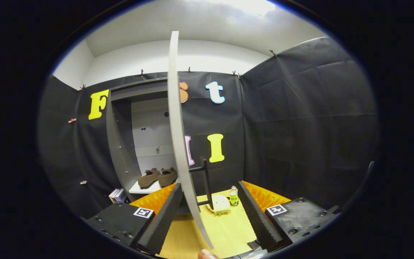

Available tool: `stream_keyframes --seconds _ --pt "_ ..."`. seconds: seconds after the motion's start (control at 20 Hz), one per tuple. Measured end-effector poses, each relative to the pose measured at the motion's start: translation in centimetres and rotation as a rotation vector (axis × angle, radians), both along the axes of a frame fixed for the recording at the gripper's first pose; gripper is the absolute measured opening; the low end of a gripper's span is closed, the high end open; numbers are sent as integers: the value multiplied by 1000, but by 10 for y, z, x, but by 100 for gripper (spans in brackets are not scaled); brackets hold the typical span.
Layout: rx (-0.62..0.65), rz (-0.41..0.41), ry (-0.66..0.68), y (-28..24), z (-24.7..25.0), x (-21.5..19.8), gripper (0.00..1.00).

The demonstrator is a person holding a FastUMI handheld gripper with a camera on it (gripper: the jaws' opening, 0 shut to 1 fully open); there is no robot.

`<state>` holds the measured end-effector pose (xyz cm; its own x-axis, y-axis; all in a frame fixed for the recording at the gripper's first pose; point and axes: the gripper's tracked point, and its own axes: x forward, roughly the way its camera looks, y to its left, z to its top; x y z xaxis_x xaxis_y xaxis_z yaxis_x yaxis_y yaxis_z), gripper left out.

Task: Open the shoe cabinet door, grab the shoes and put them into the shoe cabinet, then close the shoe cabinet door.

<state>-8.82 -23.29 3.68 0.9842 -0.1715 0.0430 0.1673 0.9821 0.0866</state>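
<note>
Closing the cabinet door (176,136), shoes (157,177) already inside.
Fingers (164,219) spread wide astride the door edge; push the left one evenly.

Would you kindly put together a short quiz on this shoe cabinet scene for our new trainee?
1. True or false: the shoes already sit inside the shoe cabinet.
2. The door stands: A) open, edge-on between the fingers of the hand-held gripper; B) fully closed; C) off its hinges on the floor.
3. What small item stands on the yellow surface beyond the fingers, beside the door's black handle?

Key: 1 true. 2 A; the fingers are spread, not clamped on it. 3 a small bottle.
</note>
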Motion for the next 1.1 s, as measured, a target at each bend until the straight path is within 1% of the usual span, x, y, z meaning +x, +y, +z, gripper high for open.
stream_keyframes --seconds 0.15,0.25,0.45,0.6,0.8,1.0,1.1 --pt "-3 56 30 -17 -9 17 98" --pt "-1 113 29 -17 -8 28 98" --pt "10 187 53 -15 -17 47 98" --pt "31 217 54 -10 -19 57 98" --pt "26 297 50 16 -22 61 97" --pt "34 354 48 56 -23 70 98" --pt "37 366 47 81 -26 76 98"
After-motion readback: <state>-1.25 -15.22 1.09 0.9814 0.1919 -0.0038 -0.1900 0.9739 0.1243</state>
